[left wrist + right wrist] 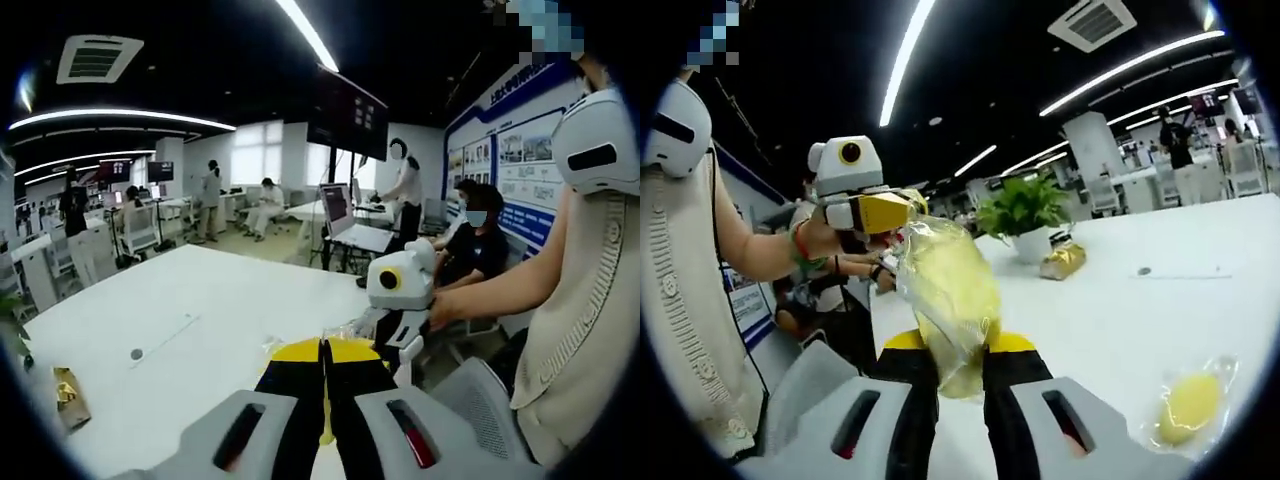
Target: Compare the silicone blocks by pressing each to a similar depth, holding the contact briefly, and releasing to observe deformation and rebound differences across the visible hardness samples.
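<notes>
Both grippers (324, 392) (958, 372) over white table (1120, 300), jaws pinched on one bagged yellow block (945, 290); second block (1188, 402) near table edge.

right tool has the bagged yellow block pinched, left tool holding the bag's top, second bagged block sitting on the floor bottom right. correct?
One thing is off: the second bagged block lies on the white table, not on the floor, as the right gripper view shows. The rest stands: the right tool pinches the bagged yellow block, and the left tool holds the bag's top.

Bagged yellow silicone block (950, 300) upright, held aloft; another bagged block (1188, 403) (smaller) flat on table.
</notes>
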`<control>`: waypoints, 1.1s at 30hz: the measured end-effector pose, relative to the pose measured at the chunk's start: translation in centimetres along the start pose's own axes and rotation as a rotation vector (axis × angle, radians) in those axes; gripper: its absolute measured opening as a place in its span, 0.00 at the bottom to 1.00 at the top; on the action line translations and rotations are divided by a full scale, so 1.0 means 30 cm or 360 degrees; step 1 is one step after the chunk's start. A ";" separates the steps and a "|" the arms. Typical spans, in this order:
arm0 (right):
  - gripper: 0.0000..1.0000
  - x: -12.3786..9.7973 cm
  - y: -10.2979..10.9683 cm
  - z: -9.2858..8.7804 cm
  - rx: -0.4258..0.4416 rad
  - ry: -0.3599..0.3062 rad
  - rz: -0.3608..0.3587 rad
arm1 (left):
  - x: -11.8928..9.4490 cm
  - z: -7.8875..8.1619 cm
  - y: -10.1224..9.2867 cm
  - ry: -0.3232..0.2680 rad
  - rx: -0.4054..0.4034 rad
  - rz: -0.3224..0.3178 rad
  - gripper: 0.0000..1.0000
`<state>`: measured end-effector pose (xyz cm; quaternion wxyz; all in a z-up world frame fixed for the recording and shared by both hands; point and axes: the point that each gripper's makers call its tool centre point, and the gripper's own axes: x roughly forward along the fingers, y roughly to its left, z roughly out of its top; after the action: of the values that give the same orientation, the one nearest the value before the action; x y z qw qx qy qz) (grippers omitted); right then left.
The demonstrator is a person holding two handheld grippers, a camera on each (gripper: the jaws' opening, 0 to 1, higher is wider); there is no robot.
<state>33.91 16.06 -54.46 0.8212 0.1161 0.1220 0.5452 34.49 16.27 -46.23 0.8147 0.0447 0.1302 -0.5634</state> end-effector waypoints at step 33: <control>0.13 0.011 -0.027 -0.033 -0.0050 0.0007 -0.0057 | 0.010 -0.036 0.025 0.0063 -0.0059 0.0034 0.00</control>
<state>34.41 16.12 -55.67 0.8323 0.0999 0.1173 0.5325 35.10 16.50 -47.41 0.8186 0.0422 0.1561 -0.5511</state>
